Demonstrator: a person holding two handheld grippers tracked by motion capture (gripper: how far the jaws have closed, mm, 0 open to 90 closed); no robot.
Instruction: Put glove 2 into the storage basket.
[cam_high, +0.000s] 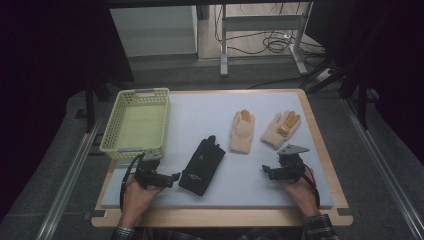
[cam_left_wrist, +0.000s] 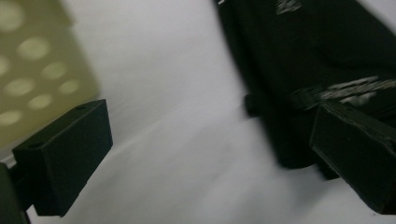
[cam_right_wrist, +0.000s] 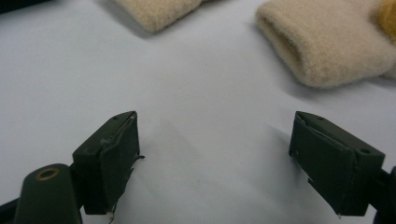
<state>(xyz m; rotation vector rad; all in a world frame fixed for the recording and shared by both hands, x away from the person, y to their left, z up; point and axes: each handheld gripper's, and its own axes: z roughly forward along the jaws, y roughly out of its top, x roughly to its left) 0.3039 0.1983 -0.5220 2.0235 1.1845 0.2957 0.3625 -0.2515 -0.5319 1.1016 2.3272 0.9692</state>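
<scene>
Black glove (cam_high: 202, 165) lay flat near the front edge of the desk (cam_high: 200, 107), left of centre, fingers pointing to the back edge, small pale print on the cuff end. In the left gripper view it (cam_left_wrist: 299, 70) was blurred, dark, just beside the right-hand jaw. Left tongs (cam_high: 172, 177) sat at the front-left, jaws spread wide, nothing between them, tips close to the glove's cuff; touching or not, could not tell. Right tongs (cam_high: 265, 171) sat at the front-right, jaws wide apart over bare mat, nothing held. Two cream gloves with orange fingers lay toward the back-right: the left cream glove (cam_high: 242, 131) upright, the right cream glove (cam_high: 281, 130) tilted, near each other but apart. The nearer cuff (cam_right_wrist: 322, 39) showed fuzzy ahead of the right tongs. Pale green basket (cam_high: 136, 122) sat at the left edge, holes in its walls. Desk top pale grey mat with wooden rim. Dark room, grey floor, cables and a metal frame behind. Open mat between black glove and right tongs.
</scene>
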